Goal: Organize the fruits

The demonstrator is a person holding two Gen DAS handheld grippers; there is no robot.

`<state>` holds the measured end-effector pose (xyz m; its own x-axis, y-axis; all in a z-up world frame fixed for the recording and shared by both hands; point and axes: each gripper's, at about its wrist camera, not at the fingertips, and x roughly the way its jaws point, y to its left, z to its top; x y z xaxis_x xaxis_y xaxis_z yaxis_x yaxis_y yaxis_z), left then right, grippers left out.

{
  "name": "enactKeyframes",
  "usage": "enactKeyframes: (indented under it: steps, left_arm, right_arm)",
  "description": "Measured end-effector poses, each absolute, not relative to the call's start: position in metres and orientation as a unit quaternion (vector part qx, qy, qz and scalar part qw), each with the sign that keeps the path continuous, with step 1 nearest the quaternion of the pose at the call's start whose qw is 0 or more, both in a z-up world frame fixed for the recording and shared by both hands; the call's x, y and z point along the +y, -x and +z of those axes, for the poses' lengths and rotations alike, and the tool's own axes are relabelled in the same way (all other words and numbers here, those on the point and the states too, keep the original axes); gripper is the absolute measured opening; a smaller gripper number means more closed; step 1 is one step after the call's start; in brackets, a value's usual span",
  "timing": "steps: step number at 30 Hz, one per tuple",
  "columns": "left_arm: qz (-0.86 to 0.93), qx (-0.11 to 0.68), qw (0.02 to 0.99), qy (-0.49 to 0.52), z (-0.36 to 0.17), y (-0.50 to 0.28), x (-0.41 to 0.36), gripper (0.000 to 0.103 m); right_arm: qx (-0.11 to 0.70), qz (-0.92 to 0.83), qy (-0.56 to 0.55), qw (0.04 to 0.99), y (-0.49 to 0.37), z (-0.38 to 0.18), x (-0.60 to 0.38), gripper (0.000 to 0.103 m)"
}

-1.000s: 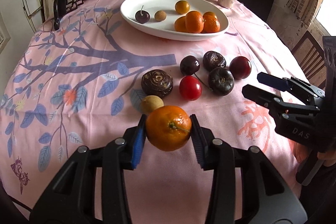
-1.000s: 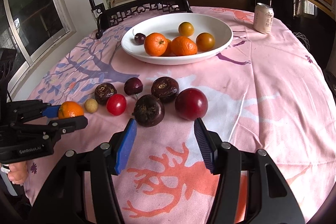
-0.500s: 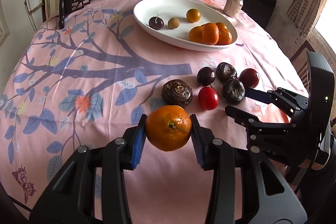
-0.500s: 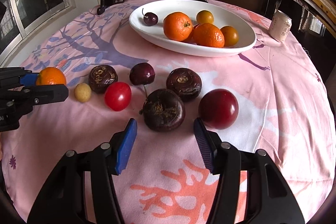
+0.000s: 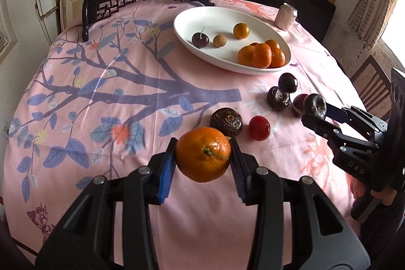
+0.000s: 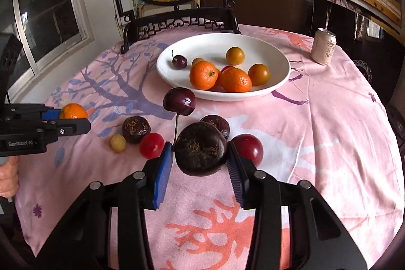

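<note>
My left gripper (image 5: 202, 156) is shut on an orange mandarin (image 5: 203, 154) and holds it above the pink tablecloth; it also shows in the right wrist view (image 6: 73, 111). My right gripper (image 6: 200, 156) is shut on a dark wrinkled fruit (image 6: 201, 149), lifted off the cloth; this fruit shows in the left wrist view (image 5: 315, 106). A dark cherry (image 6: 179, 101) with its stem hangs just ahead of it. The white oval plate (image 5: 202, 17) holds several mandarins (image 5: 262, 55), a cherry (image 5: 200, 39) and small yellow fruits.
On the cloth lie a dark wrinkled fruit (image 6: 135, 128), a red tomato-like fruit (image 6: 152, 145), a small yellow fruit (image 6: 117, 143), another dark fruit (image 6: 217, 123) and a red plum (image 6: 249, 148). A drink can (image 6: 324, 46) stands far right. A carved chair (image 6: 177, 22) is behind the table.
My right gripper has closed on the dark wrinkled fruit and lifted it; the cherry rose with it. My left gripper, still holding the mandarin, has risen and pulled back.
</note>
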<state>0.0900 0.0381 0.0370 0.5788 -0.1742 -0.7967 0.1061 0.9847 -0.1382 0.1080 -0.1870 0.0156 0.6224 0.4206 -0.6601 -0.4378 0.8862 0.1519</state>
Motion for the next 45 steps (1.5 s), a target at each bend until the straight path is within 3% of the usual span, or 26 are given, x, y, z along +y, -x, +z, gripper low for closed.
enactKeyframes:
  steps: [7,19,22,41,43,45]
  left_arm:
    - [-0.085,0.440,0.893,0.034,0.054,-0.095,0.032,0.041]
    - [-0.098,0.464,0.880,0.029,0.034,-0.102,0.013,0.041]
    - [-0.100,0.466,0.879,0.028,0.032,-0.103,0.011,0.041]
    - [-0.103,0.473,0.875,0.029,0.025,-0.104,0.011,0.041]
    - [-0.102,0.470,0.876,0.030,0.027,-0.104,0.012,0.041]
    - [-0.101,0.465,0.879,0.030,0.029,-0.103,0.013,0.041]
  right_arm:
    - [0.358,0.260,-0.002,0.897,-0.098,0.021,-0.196,0.043]
    - [0.436,0.227,0.046,0.870,-0.115,-0.023,-0.175,0.043]
    - [0.436,0.225,0.050,0.870,-0.113,-0.022,-0.176,0.050]
    - [0.432,0.207,0.094,0.873,-0.117,-0.023,-0.171,0.049]
    - [0.429,0.214,0.096,0.872,-0.119,-0.023,-0.168,0.041]
    - [0.426,0.212,0.097,0.874,-0.120,-0.022,-0.166,0.041]
